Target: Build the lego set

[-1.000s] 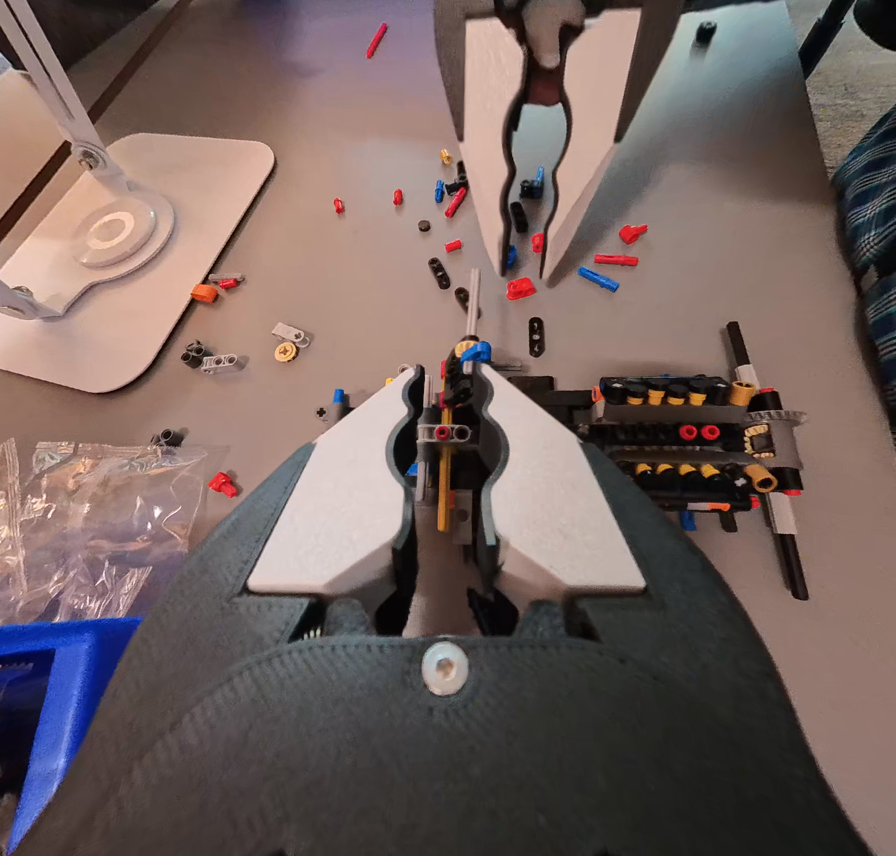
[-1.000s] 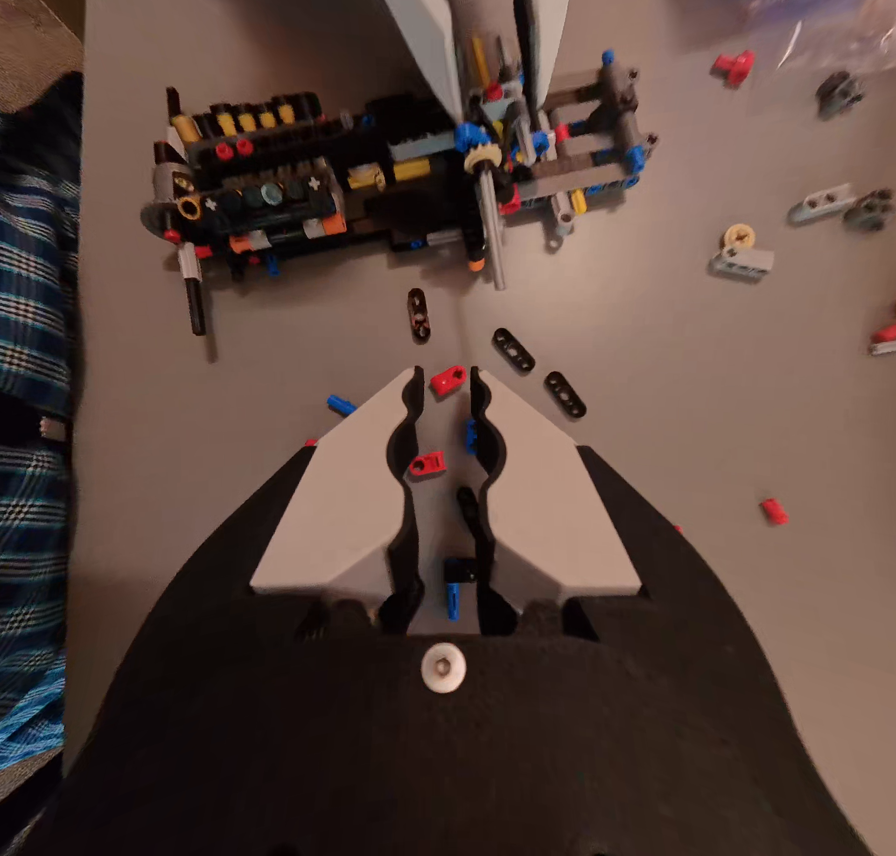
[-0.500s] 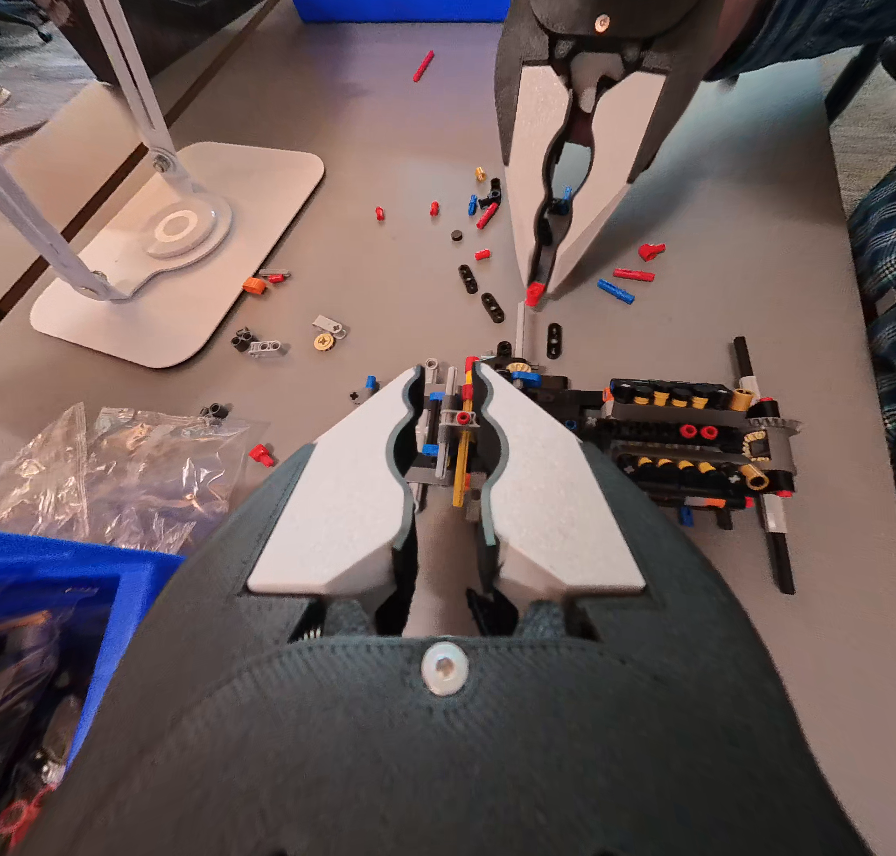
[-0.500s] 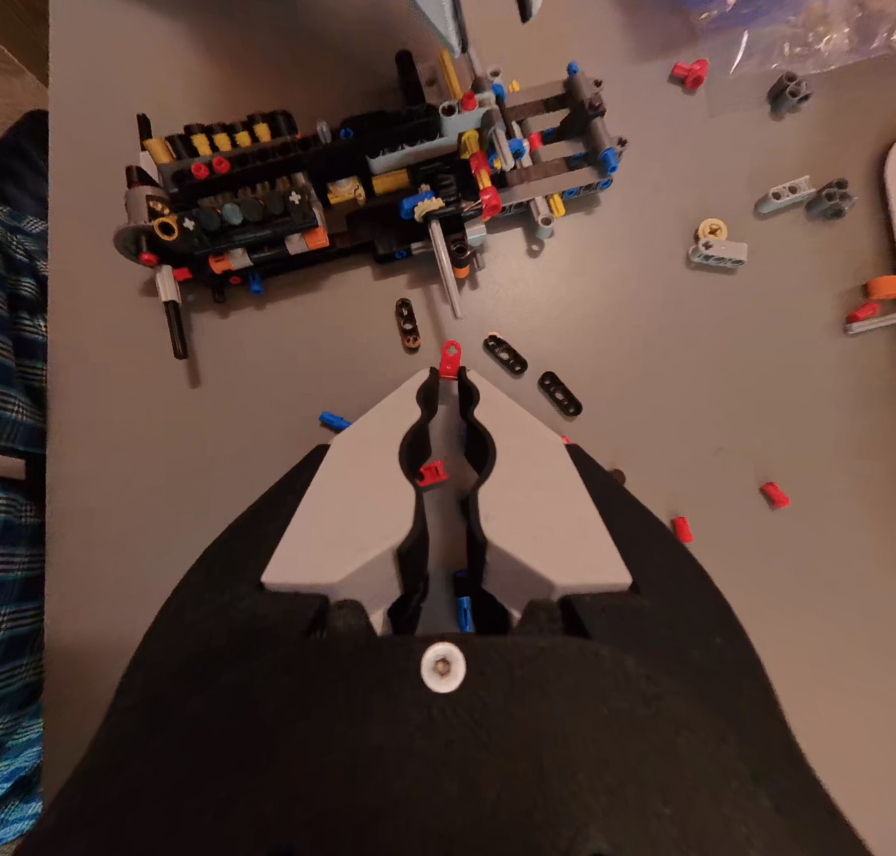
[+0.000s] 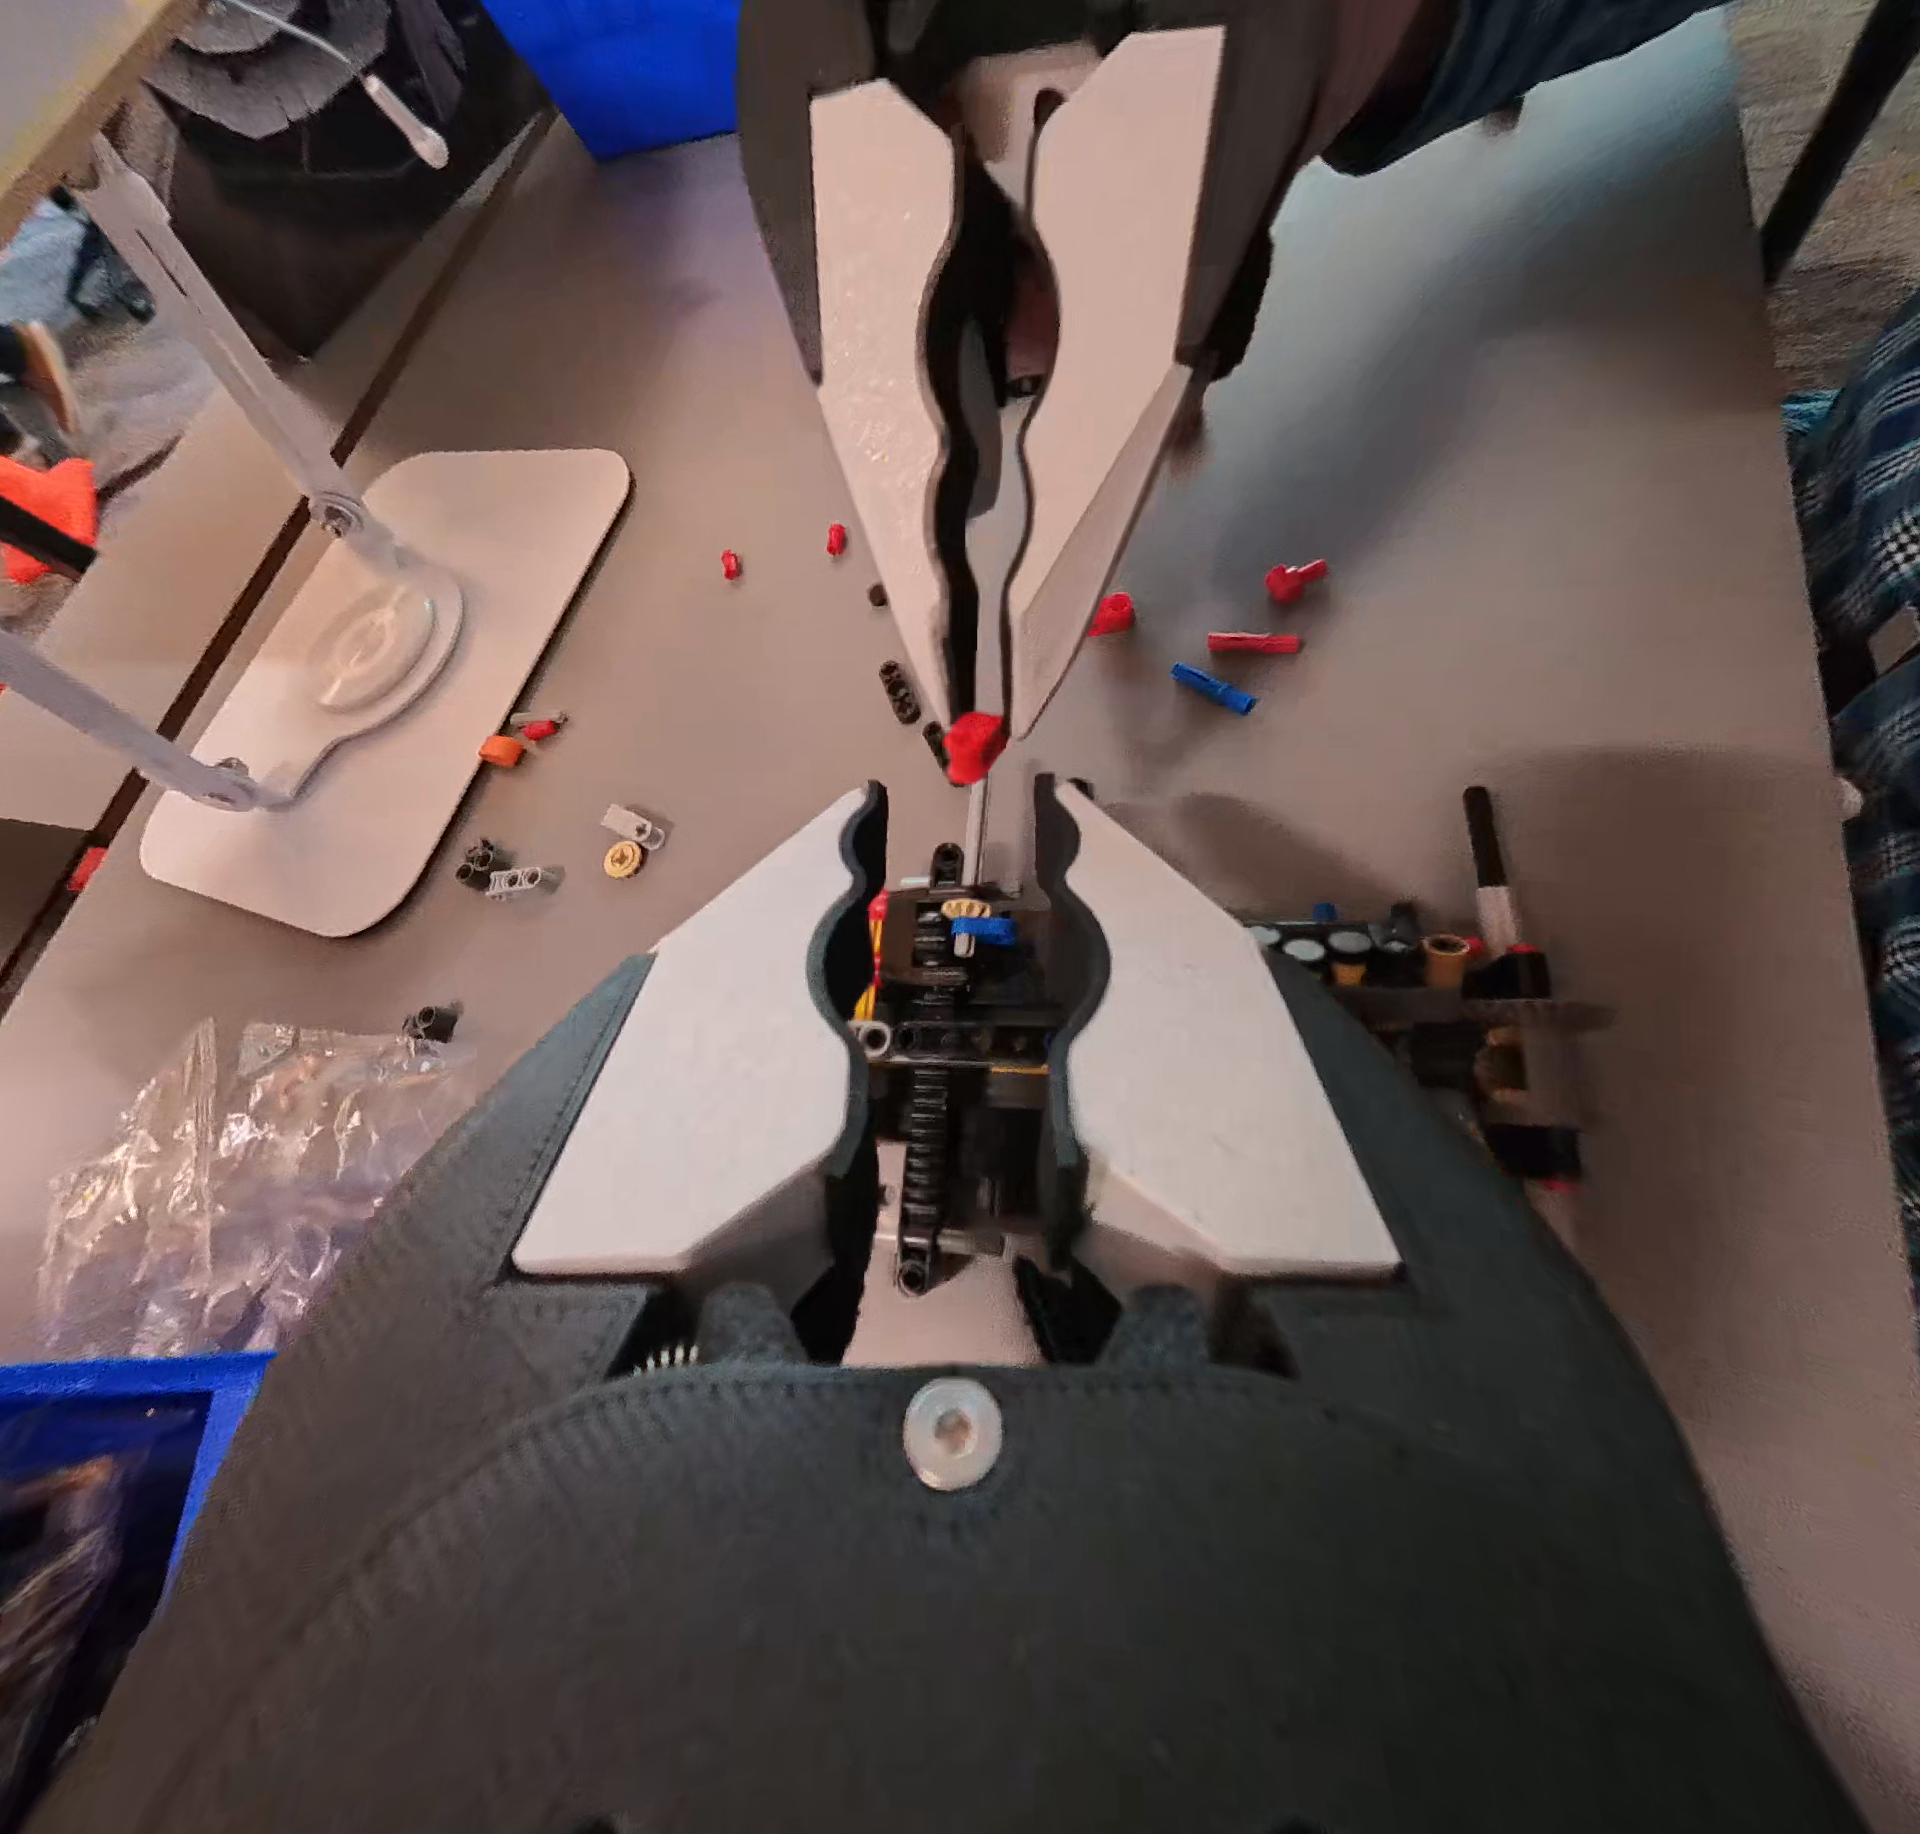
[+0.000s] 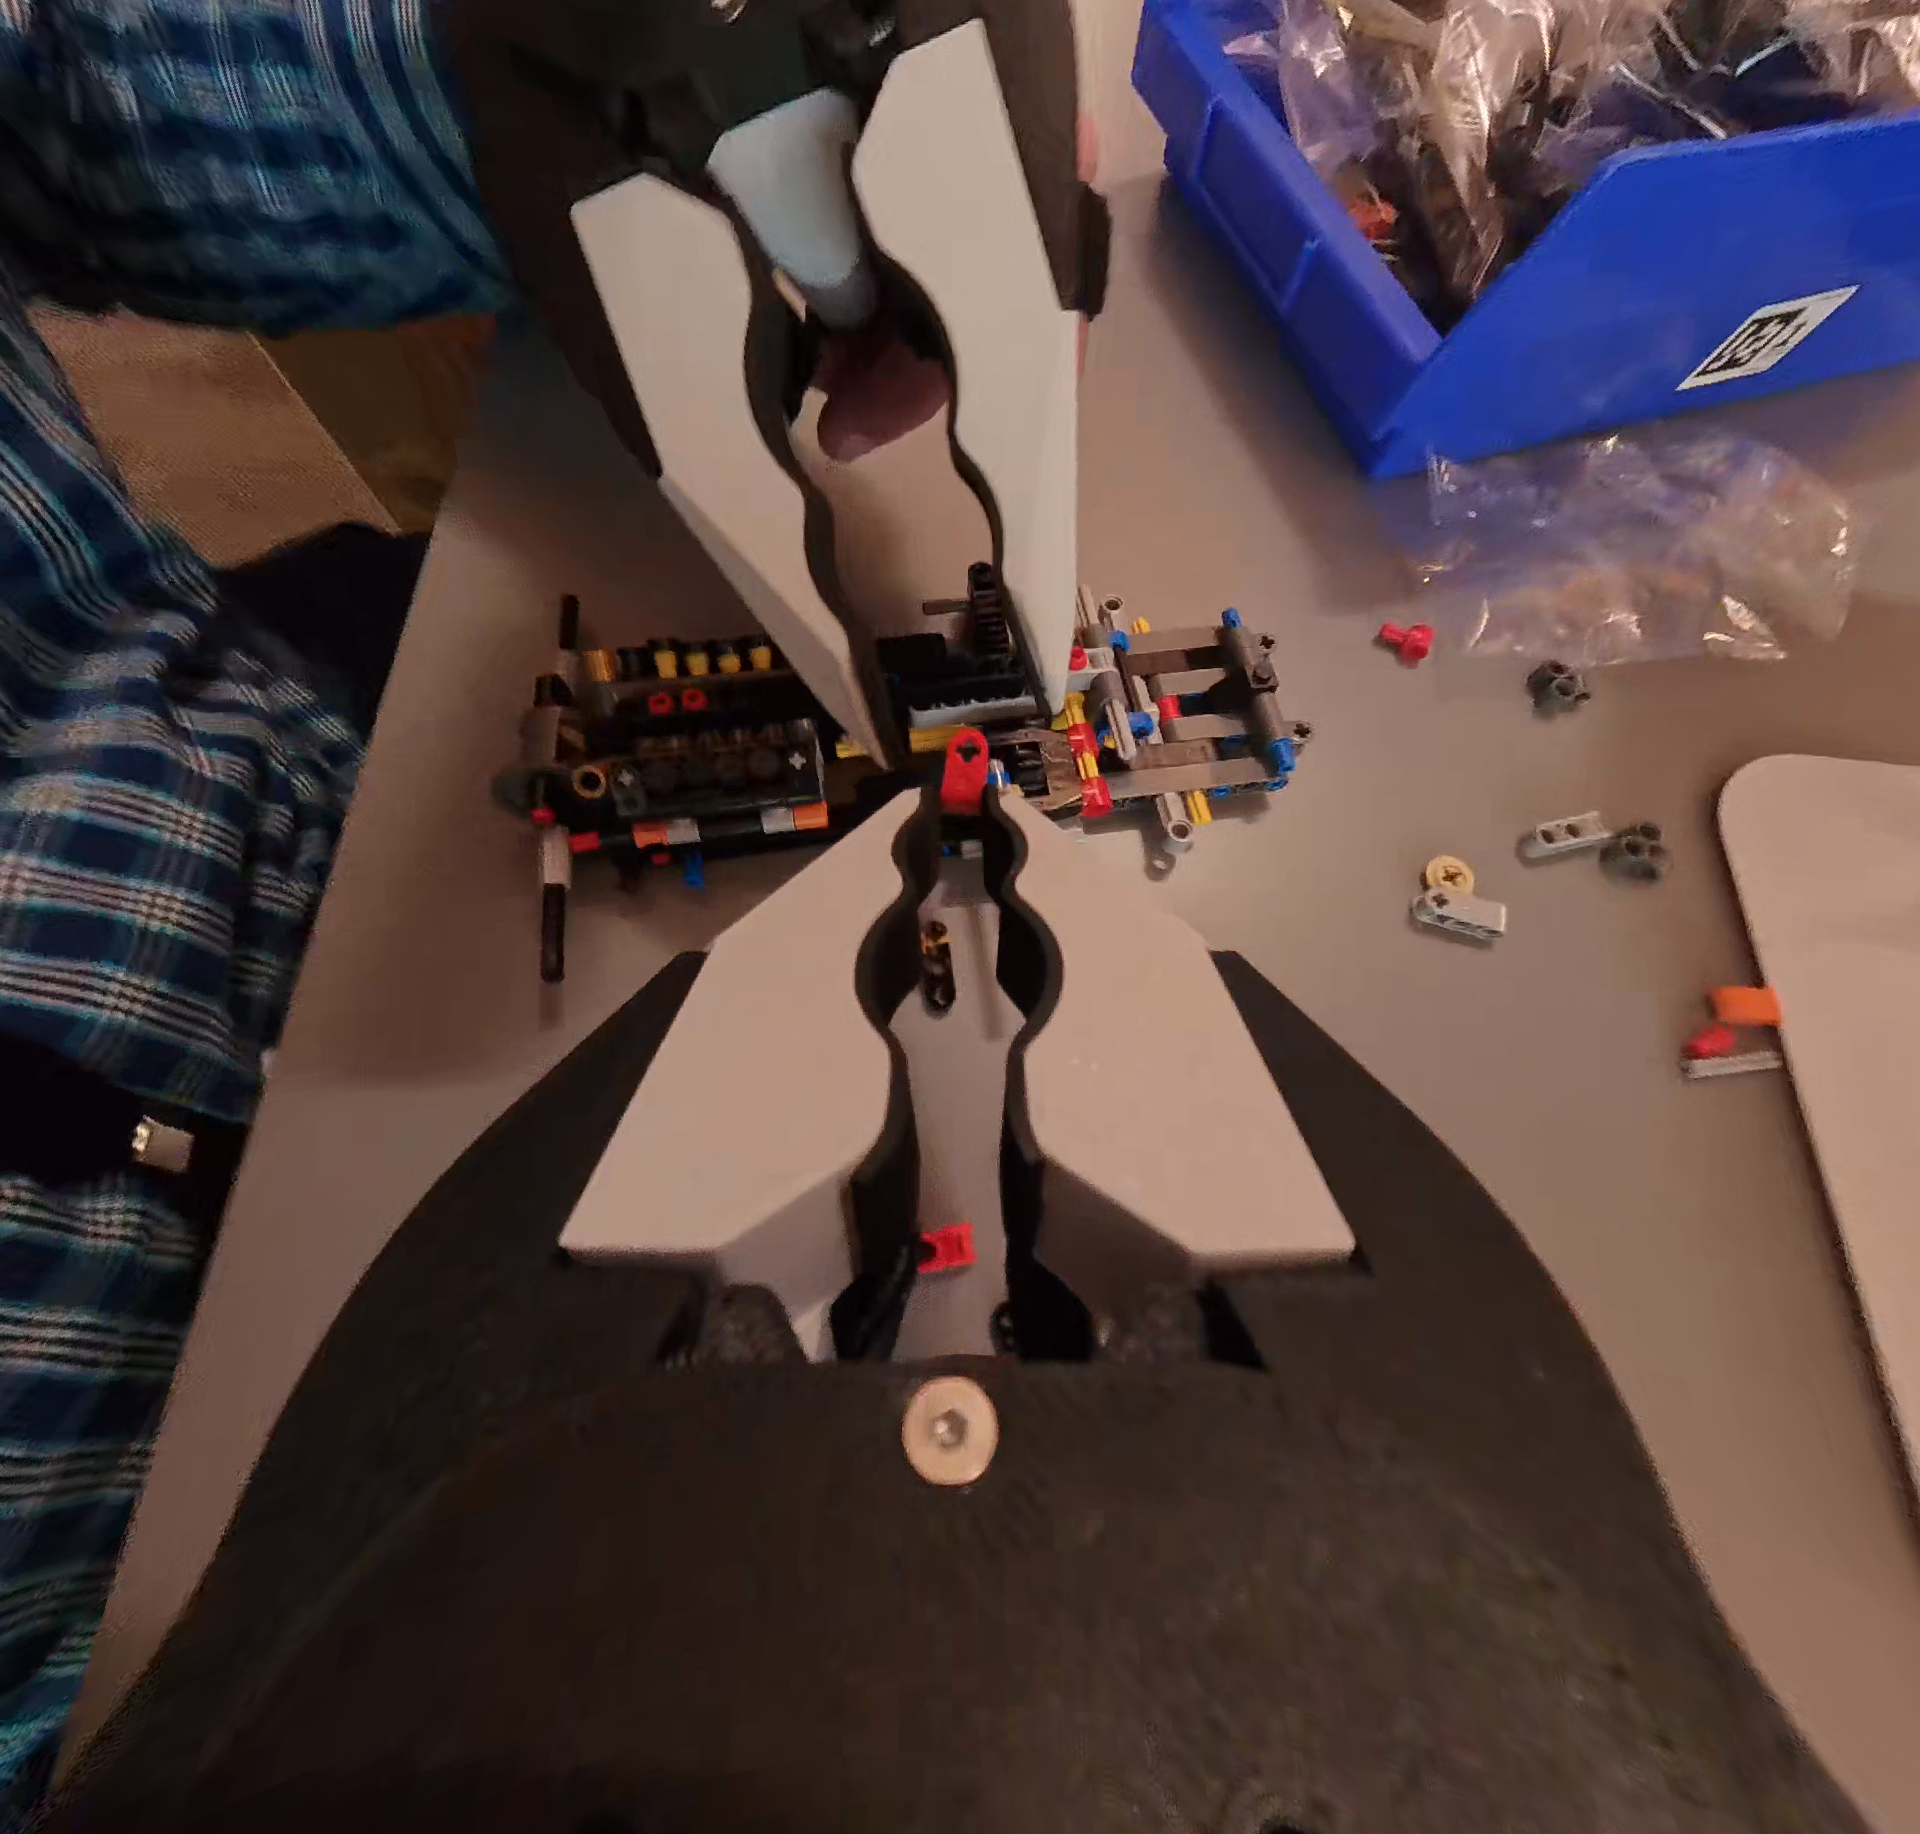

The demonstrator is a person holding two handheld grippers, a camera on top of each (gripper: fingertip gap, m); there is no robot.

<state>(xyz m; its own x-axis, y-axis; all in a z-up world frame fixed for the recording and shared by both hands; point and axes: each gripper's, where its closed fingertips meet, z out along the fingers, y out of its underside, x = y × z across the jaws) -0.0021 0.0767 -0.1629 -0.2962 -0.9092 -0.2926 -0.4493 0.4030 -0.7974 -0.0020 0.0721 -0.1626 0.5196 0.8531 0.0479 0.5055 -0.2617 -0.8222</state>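
Left wrist view: left claw [image 5: 961,797] spread wide around lego model [image 5: 966,1015] on grey tabletop [image 5: 1507,558], model's middle section between fingers, contact unclear. Right claw [image 5: 982,730] pinched narrow on red connector piece [image 5: 975,733], just above thin grey axle [image 5: 977,816] standing out of model. Right wrist view: red piece at claw tips, against model. Blue bin [image 6: 1558,257] with bagged parts beyond, loose pieces scattered.
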